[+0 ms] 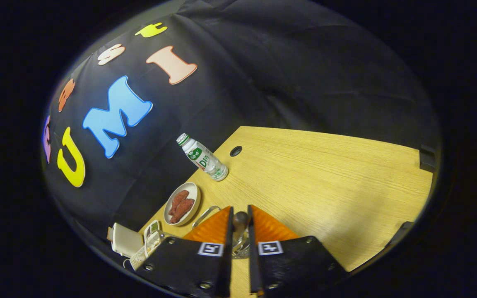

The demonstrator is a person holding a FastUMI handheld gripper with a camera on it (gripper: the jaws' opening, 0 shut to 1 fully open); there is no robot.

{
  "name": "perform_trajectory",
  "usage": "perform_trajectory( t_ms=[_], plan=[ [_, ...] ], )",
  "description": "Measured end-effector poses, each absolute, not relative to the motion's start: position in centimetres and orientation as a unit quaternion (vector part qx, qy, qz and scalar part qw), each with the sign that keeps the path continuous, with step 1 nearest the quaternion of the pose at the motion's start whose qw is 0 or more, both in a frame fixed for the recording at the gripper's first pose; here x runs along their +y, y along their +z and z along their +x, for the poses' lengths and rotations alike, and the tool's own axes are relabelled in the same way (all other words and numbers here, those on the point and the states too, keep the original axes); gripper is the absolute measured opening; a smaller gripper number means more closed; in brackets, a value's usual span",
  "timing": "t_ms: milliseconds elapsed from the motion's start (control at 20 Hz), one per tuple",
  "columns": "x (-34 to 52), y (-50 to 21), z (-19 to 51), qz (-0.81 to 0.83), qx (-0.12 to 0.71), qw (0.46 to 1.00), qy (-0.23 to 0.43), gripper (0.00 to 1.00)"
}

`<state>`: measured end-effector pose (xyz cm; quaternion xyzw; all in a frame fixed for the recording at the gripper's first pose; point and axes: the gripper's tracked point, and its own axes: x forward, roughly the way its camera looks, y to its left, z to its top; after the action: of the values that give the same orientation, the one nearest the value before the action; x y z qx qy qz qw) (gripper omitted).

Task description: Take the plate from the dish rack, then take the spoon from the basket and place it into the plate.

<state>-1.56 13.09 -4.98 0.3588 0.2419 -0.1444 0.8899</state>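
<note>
Gripper (240, 223): black body, orange fingers (215, 227), closed on the dark-handled spoon (241, 221), which stands upright between both fingers above the light wooden table (325, 186). Just left: small white dish of brown sausages (181, 203). Beyond: white plastic bottle with green label (202, 157).

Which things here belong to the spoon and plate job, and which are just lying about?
Job: tool, shut on the dark spoon handle; white wire rack beside the tool.
Lying about: drink bottle; small dish of sausages.
</note>
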Motion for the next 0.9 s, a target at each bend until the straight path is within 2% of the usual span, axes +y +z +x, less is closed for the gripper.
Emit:
perform_trajectory(
  t_ms=[150, 200, 500, 900],
  plan=[
    [13.0, -3.7, -2.0, 0.34, 0.245, 0.898, -0.138, 0.15],
    [12.7, -3.3, -1.2, 0.333, 0.246, 0.9, -0.133, 0.03],
    [13.0, 0.2, -0.3, 0.294, 0.237, 0.92, -0.102, 0.03],
    [14.3, 8.8, -1.5, 0.199, 0.191, 0.96, -0.044, 0.02]
  ],
)
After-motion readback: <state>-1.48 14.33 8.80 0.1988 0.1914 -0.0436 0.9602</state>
